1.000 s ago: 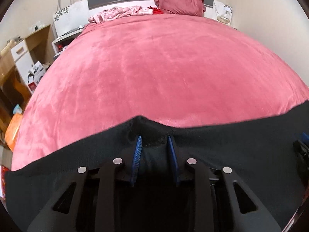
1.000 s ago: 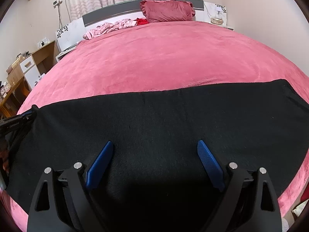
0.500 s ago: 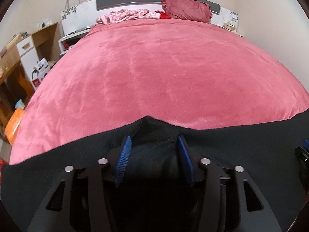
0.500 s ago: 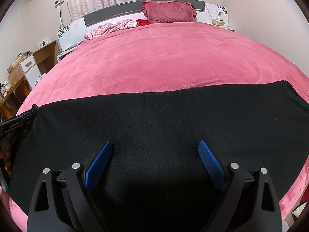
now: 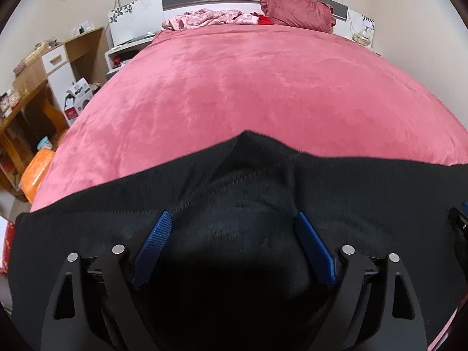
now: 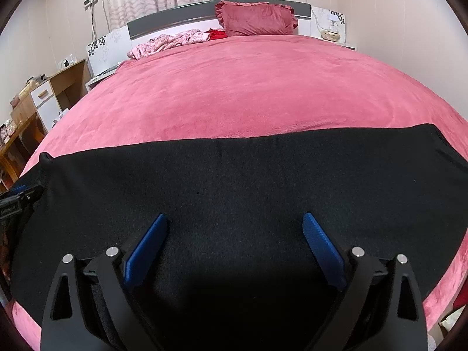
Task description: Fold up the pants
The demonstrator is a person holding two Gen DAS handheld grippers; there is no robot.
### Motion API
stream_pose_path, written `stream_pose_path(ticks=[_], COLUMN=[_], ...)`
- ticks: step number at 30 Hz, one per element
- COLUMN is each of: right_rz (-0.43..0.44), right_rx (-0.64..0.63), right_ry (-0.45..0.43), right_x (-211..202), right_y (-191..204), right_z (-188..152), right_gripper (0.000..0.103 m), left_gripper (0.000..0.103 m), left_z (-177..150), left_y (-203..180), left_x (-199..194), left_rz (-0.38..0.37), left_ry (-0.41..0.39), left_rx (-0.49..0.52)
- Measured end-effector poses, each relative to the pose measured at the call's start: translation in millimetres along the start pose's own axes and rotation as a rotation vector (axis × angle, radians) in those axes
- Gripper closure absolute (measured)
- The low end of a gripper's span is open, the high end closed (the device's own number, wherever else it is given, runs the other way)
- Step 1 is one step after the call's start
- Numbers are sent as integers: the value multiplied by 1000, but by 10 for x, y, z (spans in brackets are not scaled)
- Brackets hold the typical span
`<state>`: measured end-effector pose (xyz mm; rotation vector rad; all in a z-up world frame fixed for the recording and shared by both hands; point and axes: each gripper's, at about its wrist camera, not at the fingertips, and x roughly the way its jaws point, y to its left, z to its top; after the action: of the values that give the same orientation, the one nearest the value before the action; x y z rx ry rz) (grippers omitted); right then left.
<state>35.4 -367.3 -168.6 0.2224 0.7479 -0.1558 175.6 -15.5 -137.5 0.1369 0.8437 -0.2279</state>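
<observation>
Left tongs [image 5: 232, 219] wide, jaws just been opening, bunched hump of black pants [image 5: 351, 193] between pads, not pinched. Right tongs [image 6: 235, 222] wide, nothing gripped, over flat pants cloth. Pants spread across near edge of pink bed [image 6: 248, 93]. Far end: pillow [image 6: 254, 19], crumpled floral garment [image 6: 169, 42].

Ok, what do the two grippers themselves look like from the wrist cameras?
Both match: the left gripper and right gripper have black angular frames with triangular cut-outs, round silver pins at the pivots, and ribbed blue pads. No cables, sleeves or hands are visible.
</observation>
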Motion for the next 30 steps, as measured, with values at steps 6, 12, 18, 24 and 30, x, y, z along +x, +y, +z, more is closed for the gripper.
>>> stream_pose_path(ticks=[6, 12, 18, 24, 30], right_rz=[-3, -67, -158, -189, -221], right_rx=[42, 224, 381, 405, 420], right_ry=[-42, -76, -28, -10, -29], right_x=[-112, -260, -202, -99, -73], right_y=[-83, -513, -1149, -1438, -1510], right_z=[34, 116, 194, 348, 419], right_gripper=[8, 22, 26, 24, 23], left_gripper=[17, 16, 14, 14, 12], left_z=[-113, -129, -117, -120, -123], left_y=[-23, -1, 17, 4, 11], left_x=[-95, -89, -45, -35, -29], left_rz=[10, 2, -17, -15, -28], left_ry=[-18, -16, -1, -1, 1], left_rx=[22, 25, 11, 12, 11])
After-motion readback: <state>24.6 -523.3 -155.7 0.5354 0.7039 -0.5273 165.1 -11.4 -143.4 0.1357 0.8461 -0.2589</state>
